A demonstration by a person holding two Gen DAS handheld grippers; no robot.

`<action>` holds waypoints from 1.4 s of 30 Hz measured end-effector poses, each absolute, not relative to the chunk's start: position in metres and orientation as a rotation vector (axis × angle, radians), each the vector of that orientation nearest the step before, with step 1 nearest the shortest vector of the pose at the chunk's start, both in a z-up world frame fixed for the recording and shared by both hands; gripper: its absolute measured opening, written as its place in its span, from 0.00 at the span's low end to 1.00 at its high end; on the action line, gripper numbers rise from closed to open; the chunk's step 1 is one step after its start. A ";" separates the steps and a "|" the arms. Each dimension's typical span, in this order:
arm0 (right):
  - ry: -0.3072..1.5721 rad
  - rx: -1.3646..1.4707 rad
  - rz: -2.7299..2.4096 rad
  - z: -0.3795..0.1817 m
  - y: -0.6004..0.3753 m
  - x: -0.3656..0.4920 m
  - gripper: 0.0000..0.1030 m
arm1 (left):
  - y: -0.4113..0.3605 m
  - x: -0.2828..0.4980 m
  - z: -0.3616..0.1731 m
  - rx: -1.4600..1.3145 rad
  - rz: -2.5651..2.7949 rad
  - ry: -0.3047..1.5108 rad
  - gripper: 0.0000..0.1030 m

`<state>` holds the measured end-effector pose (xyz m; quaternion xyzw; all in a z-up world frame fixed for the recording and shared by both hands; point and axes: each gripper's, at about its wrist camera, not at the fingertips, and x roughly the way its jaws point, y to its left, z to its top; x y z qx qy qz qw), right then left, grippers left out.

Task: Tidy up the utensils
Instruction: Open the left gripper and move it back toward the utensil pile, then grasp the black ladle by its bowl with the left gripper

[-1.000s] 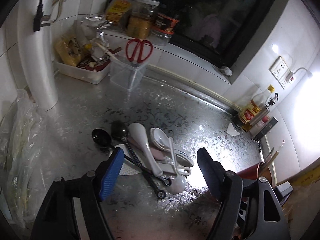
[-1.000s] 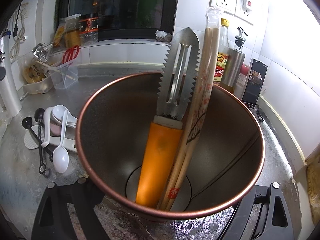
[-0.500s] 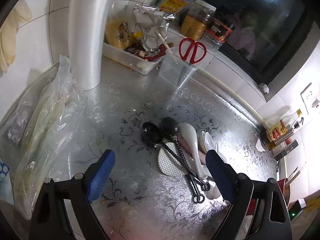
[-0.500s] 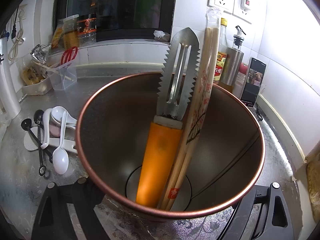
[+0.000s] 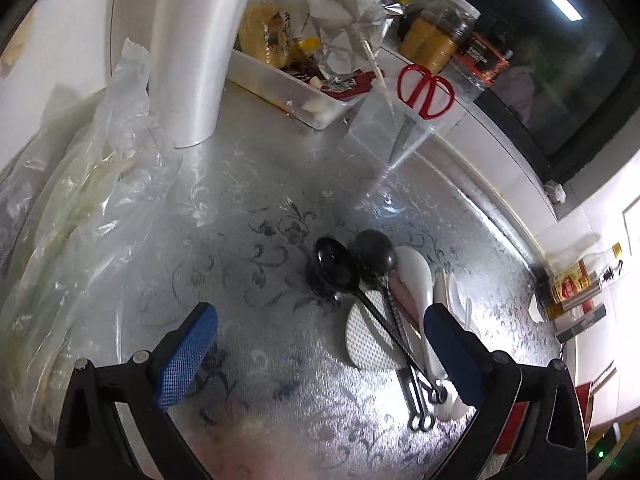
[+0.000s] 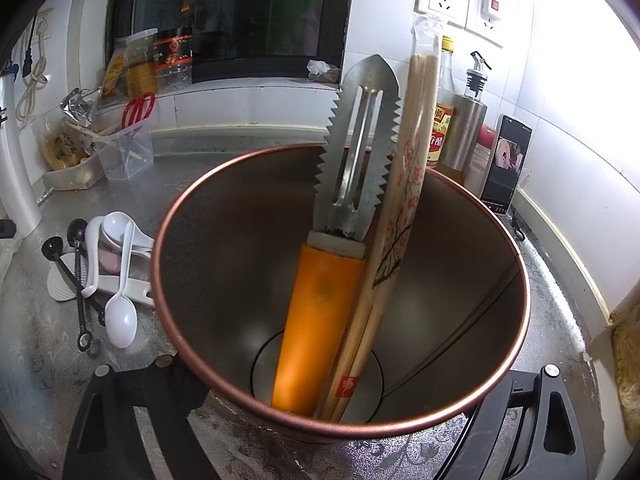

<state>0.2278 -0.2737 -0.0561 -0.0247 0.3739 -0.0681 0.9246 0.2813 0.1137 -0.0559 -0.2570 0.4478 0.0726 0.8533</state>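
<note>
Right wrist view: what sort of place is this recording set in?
Most likely a home kitchen counter. Spoons lie on the patterned counter, a vinegar bottle and oil dispenser stand by the tiled wall, and a copper utensil holder contains chopsticks.

countertop [image 5: 280, 184]: embossed glossy metal | cup [image 6: 516, 288]: matt metal | spoon [image 6: 120, 320]: glossy plastic

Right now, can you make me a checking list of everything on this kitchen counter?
Surface: silver flower-patterned countertop, shiny.
Job's things: copper-rimmed metal holder with orange-handled peeler and wrapped chopsticks; pile of black and white spoons loose on the counter.
Clutter: red-handled scissors in a clear tub, food packets, bottles.
Grippers: left gripper open, empty, jaws just widened; right gripper shut on holder.
Cables: white cord hanging on the wall.
Surroundings: dark window, wall sockets.
</note>
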 end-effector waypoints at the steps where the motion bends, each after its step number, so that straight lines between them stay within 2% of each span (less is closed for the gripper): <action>1: 0.768 -0.050 -0.140 -0.056 -0.274 0.228 0.90 | 0.116 0.286 -0.058 -0.548 0.160 0.950 0.99; 6: 0.767 -0.051 -0.140 -0.056 -0.274 0.228 0.90 | 0.128 0.304 -0.069 -0.643 0.147 0.978 0.99; 14: 0.768 -0.051 -0.140 -0.057 -0.273 0.228 0.90 | 0.133 0.323 -0.080 -0.618 0.220 1.046 0.97; 18: 0.768 -0.052 -0.141 -0.056 -0.273 0.228 0.90 | 0.131 0.333 -0.083 -0.584 0.226 1.071 0.72; 22: 0.769 -0.054 -0.143 -0.057 -0.273 0.227 0.90 | 0.130 0.341 -0.085 -0.588 0.215 1.074 0.64; 24: 0.769 -0.054 -0.142 -0.057 -0.273 0.227 0.90 | 0.126 0.345 -0.086 -0.555 0.210 1.078 0.52; 36: 0.769 -0.056 -0.142 -0.057 -0.273 0.227 0.90 | 0.112 0.364 -0.088 -0.502 0.184 1.086 0.23; 39: 0.769 -0.055 -0.142 -0.057 -0.273 0.227 0.90 | 0.110 0.365 -0.090 -0.491 0.194 1.087 0.11; 42: 0.769 -0.056 -0.142 -0.057 -0.273 0.227 0.90 | 0.110 0.365 -0.091 -0.484 0.194 1.079 0.08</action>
